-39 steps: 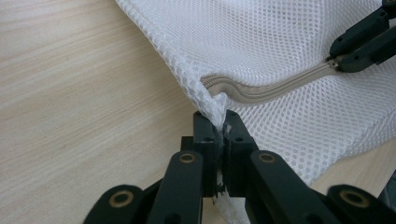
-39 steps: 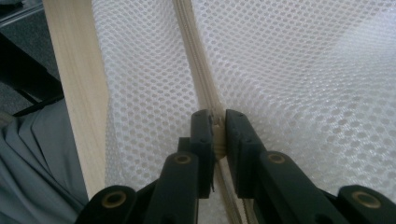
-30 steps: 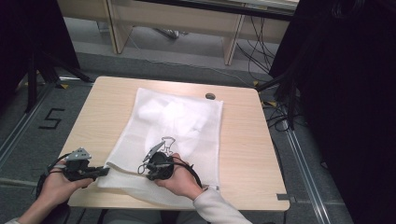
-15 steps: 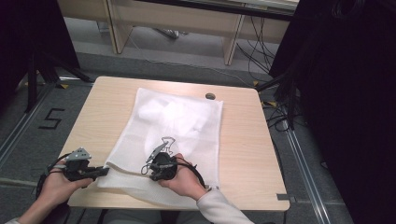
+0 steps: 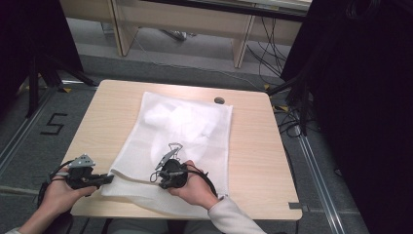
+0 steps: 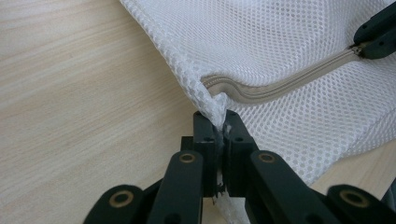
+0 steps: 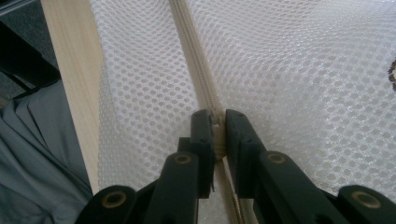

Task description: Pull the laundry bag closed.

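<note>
Presently, a white mesh bag [image 5: 187, 131] is laid flat on the wooden table [image 5: 253, 151]. Its near-left corner is pinched by the left gripper [image 6: 221, 122]; its zipper [image 7: 198, 70] is clamped by the right gripper [image 7: 216, 122].

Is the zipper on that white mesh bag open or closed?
Closed along the visible stretch: the beige zipper on the white mesh laundry bag shows no gap.
</note>
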